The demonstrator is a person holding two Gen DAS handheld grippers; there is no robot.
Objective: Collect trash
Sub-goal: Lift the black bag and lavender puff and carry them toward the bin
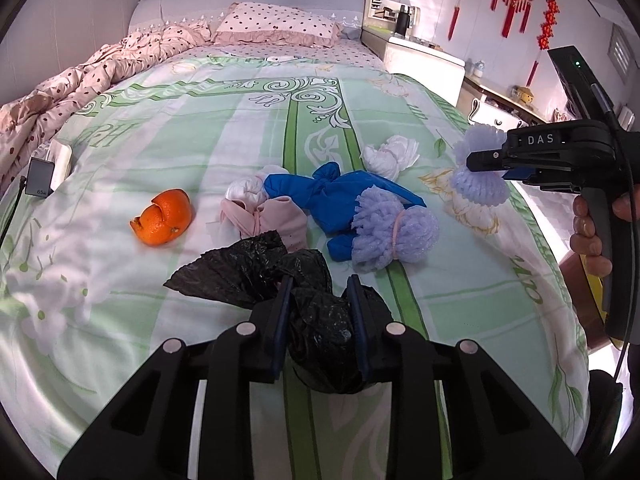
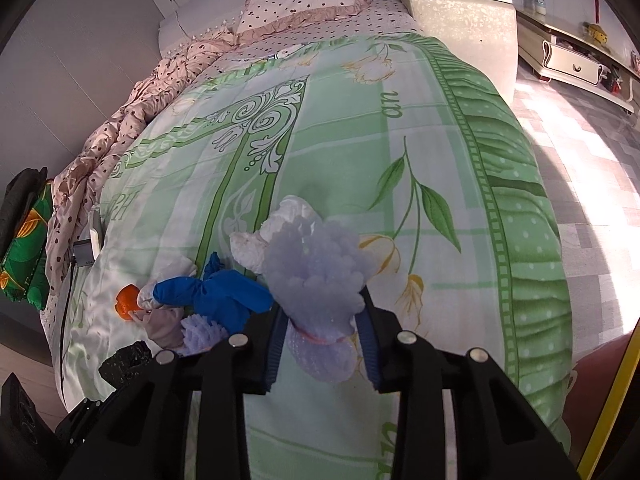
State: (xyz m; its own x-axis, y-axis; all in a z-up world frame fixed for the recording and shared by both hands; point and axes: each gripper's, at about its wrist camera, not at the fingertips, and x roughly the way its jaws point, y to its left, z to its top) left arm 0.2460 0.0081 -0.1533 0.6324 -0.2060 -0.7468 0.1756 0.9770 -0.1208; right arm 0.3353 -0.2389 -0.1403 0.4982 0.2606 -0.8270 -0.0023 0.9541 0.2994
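Observation:
Trash lies on a bed with a green patterned cover [image 1: 192,136]. My left gripper [image 1: 320,284] is shut on a crumpled black plastic bag [image 1: 248,268], held just above the cover. Off to the right, my right gripper [image 1: 474,160] [image 2: 324,320] is shut on a lilac foam fruit net [image 1: 478,184] [image 2: 316,268] and holds it above the bed. On the cover lie an orange peel [image 1: 164,216], a knotted blue bag [image 1: 316,196], a second lilac foam net [image 1: 392,236], a pink wad [image 1: 272,220] and white tissue wads [image 1: 392,154].
A charger with its cable [image 1: 40,178] sits at the bed's left edge beside a bunched pink spotted duvet [image 1: 80,76]. A pillow [image 1: 276,24] lies at the head. A white nightstand [image 2: 464,20] and tiled floor [image 2: 592,168] are to the right. A person's hand [image 1: 592,224] grips the right handle.

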